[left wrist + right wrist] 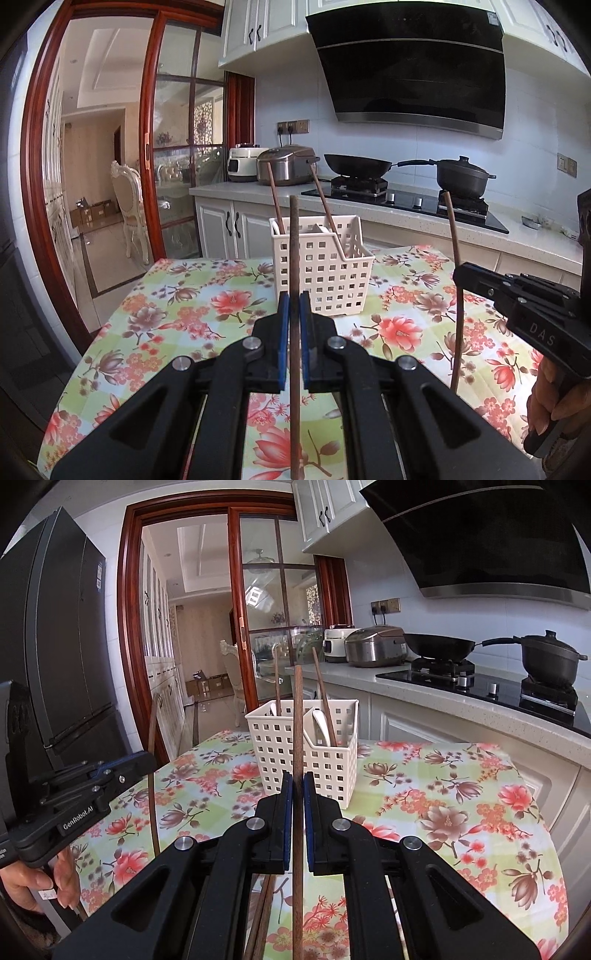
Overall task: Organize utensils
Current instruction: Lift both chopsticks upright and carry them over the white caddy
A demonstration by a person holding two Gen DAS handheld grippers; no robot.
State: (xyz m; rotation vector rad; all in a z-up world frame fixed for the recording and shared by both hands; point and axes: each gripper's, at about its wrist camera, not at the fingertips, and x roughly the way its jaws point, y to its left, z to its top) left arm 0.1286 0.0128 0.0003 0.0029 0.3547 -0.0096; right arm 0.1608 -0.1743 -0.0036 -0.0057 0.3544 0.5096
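Observation:
A white perforated utensil basket (325, 280) stands on the floral tablecloth, and shows in the right wrist view (295, 746) too. Two brown chopsticks (275, 199) lean in it, with a white spoon (321, 722) in its right compartment. My left gripper (294, 302) is shut on an upright brown chopstick (294, 258), just short of the basket. My right gripper (297, 782) is shut on another upright chopstick (298, 720), also just before the basket. Each gripper shows in the other's view, holding its stick (456, 258) (152, 775). More chopsticks (264, 904) lie on the cloth under my right gripper.
The table (177, 302) has a floral cloth. Behind it runs a counter (388, 210) with two rice cookers (284, 166), a wok (356, 164) and a pot (461, 177) on a hob. A dark fridge (62, 646) stands left. A glass sliding door (177, 147) opens onto a dining room.

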